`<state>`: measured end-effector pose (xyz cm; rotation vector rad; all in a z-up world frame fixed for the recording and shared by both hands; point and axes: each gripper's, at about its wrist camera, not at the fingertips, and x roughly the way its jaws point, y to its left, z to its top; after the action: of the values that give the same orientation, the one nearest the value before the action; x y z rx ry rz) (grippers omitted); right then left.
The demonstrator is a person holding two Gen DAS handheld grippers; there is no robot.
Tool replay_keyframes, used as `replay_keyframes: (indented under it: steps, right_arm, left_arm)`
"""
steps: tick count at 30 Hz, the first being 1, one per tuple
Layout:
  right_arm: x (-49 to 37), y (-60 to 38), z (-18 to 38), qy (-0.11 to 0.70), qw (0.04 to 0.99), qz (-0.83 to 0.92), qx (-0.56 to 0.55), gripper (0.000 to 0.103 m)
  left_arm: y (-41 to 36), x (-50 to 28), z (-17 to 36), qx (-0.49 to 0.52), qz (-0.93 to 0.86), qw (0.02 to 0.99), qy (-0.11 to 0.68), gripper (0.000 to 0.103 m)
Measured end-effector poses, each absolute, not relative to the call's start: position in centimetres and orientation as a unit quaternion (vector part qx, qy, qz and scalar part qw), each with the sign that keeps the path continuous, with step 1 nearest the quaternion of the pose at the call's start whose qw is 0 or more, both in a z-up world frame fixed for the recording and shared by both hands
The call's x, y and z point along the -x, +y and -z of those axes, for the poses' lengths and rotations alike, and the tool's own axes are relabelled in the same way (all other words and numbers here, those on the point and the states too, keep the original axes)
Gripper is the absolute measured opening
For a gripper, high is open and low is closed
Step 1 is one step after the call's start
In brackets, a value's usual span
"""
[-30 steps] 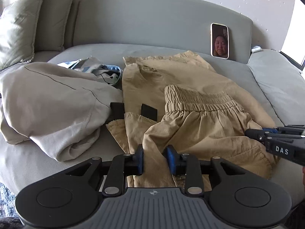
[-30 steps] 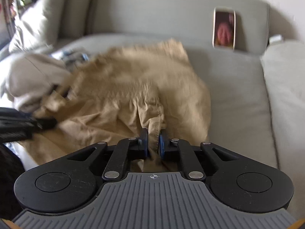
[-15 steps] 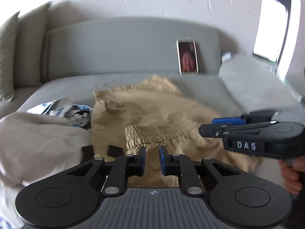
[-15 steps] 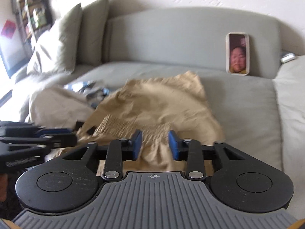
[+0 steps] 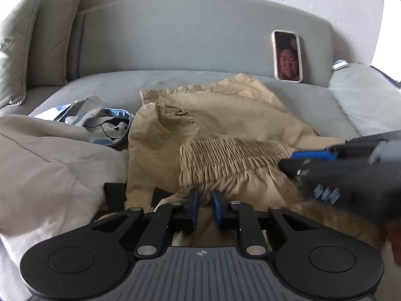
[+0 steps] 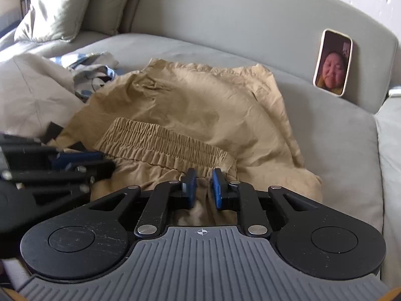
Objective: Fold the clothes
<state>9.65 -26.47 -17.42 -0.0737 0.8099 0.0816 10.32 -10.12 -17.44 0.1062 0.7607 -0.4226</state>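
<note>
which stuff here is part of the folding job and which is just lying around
Job: tan trousers, left gripper, right gripper, both with jaws apart.

Lying about: beige garment, patterned blue-white cloth, phone, cushions.

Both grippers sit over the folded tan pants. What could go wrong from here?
1. The left gripper and right gripper are both open with tan pants cloth between the fingers; pulling away could snag it and undo the fold.
2. The elastic waistband lies bunched on top, so the fold may spring open.
3. The beige garment touches the pants' left edge; a sweep there might drag it in.
</note>
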Motion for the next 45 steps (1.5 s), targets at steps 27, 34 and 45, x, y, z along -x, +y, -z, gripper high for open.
replay_keyframes:
  steps: [27, 34, 45]
  right_arm:
    - [-8.4, -28.4, 18.2, 0.405, 0.912, -0.064, 0.018, 0.034]
    - [-3.8, -28.5, 13.7, 0.333, 0.939, -0.083, -0.008, 0.044]
    - [-2.3, -27.3, 17.3, 0.406, 0.909, -0.092, 0.017, 0.035]
  left_arm:
    - [-11.2, -8.7, 17.2, -0.121, 0.197, 0.913, 0.335, 0.025]
    - [-8.9, -5.0, 14.3, -0.074, 0.217, 0.93, 0.287, 0.021]
    - [-7.8, -5.6, 16.8, -0.067, 0.171, 0.91, 0.372, 0.009]
